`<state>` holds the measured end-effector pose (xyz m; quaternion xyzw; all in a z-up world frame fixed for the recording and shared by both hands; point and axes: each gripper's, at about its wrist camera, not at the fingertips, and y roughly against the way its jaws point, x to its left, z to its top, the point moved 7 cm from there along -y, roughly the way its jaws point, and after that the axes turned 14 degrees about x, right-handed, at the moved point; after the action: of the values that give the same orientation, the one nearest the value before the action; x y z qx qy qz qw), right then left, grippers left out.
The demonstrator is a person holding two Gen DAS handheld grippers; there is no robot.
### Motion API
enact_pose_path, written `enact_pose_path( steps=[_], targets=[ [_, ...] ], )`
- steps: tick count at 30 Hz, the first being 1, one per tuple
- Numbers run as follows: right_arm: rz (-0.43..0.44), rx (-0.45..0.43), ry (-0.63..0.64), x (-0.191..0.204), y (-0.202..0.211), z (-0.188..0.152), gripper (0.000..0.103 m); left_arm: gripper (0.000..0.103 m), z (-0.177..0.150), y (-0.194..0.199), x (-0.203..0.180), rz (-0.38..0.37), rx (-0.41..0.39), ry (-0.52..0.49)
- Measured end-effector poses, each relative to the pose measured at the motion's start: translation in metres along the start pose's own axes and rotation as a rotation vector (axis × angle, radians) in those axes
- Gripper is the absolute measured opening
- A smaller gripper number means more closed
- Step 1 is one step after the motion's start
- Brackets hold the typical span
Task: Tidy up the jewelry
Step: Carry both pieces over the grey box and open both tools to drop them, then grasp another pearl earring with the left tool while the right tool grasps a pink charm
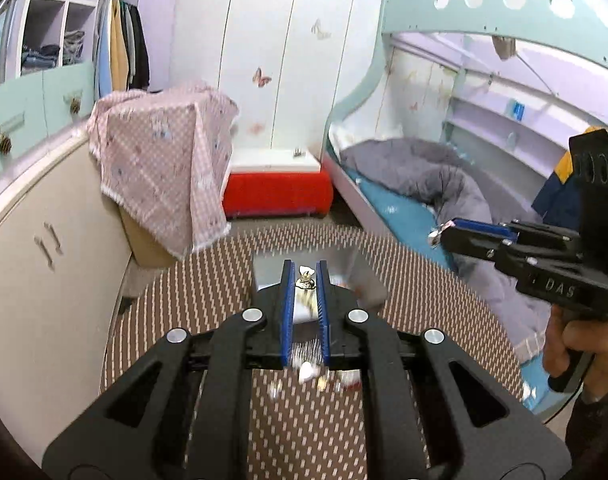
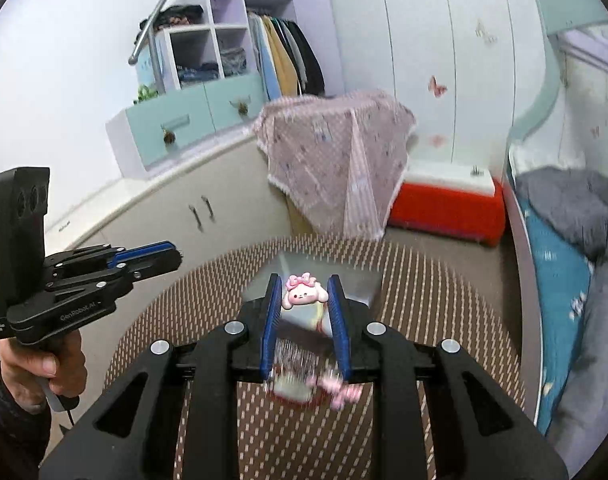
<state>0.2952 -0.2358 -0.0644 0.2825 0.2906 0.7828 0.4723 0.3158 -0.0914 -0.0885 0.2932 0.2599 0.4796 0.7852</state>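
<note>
Bed [image 1: 403, 208]: teal frame, grey quilt on a blue sheet, along the right side of the room.

Cabinet [image 1: 36, 264]: beige, two handles, along the left wall; teal drawers above it.

Checked cloth [image 1: 164, 160]: pink, draped over a box behind the tabletop.

Red box [image 1: 278, 194]: white lid, on the floor between the draped box and the bed.

Tabletop [image 1: 208, 292]: round, covered in a brown mat with pale dashes.

Clear tray [image 2: 355, 284]: shiny, blurred, lying on the tabletop beyond both grippers; contents cannot be told.

Left gripper [image 1: 305, 280]: blue-padded fingers set close together, clamped on a small gold and white ornament [image 1: 305, 278] held between the tips, above the tabletop in front of the tray. In the right wrist view it is seen side-on, raised at the left, its jaws nearly together.

Right gripper [image 2: 304, 294]: fingers somewhat wider apart, closed against the sides of a pink charm [image 2: 304, 294], a cartoon face with drooping ears and a bow, held at the tips above the tabletop near the tray.

Loose pieces [image 2: 304, 390]: blurred pink and white items on the mat, beneath the gripper fingers; individual kinds cannot be told.
</note>
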Motion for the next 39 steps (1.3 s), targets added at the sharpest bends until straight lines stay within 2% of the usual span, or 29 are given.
enact_pose_path(
  steps=[7,12,23,24,25,26,27,28,29,31,39],
  targets=[
    [0.033,0.031,-0.007,-0.009,-0.019,0.031,0.022,0.011,0.041,-0.027,-0.006,-0.016,0.023,0.010],
    [0.032,0.091,-0.039,-0.020,-0.048,0.031,0.022,0.011,0.046,-0.045,-0.001,-0.018,0.057,0.019],
    [0.036,0.133,-0.047,-0.024,-0.069,0.029,0.021,0.011,0.049,-0.059,0.000,0.025,0.085,0.021],
    [0.032,0.141,-0.046,-0.023,-0.072,0.029,0.022,0.012,0.050,-0.062,0.001,0.039,0.092,0.025],
    [0.022,0.149,-0.050,-0.025,-0.074,0.028,0.027,0.012,0.050,-0.064,0.002,0.055,0.107,0.027],
    [0.006,0.151,-0.063,-0.028,-0.075,0.028,0.035,0.027,0.049,-0.067,0.004,0.074,0.122,0.029],
    [-0.005,0.140,-0.075,-0.031,-0.074,0.028,0.065,0.051,0.048,-0.068,0.007,0.097,0.129,0.034],
    [-0.016,0.121,-0.091,-0.035,-0.071,0.028,0.080,0.080,0.048,-0.066,0.014,0.158,0.112,0.057],
    [-0.027,0.109,-0.108,-0.039,-0.069,0.027,0.085,0.090,0.048,-0.063,0.018,0.166,0.092,0.063],
    [-0.045,0.102,-0.120,-0.045,-0.067,0.025,0.090,0.092,0.048,-0.056,0.023,0.125,0.073,0.083],
    [-0.047,0.068,-0.158,-0.054,-0.054,0.014,0.094,0.093,0.035,-0.043,0.038,0.170,0.059,0.101]
  ],
)
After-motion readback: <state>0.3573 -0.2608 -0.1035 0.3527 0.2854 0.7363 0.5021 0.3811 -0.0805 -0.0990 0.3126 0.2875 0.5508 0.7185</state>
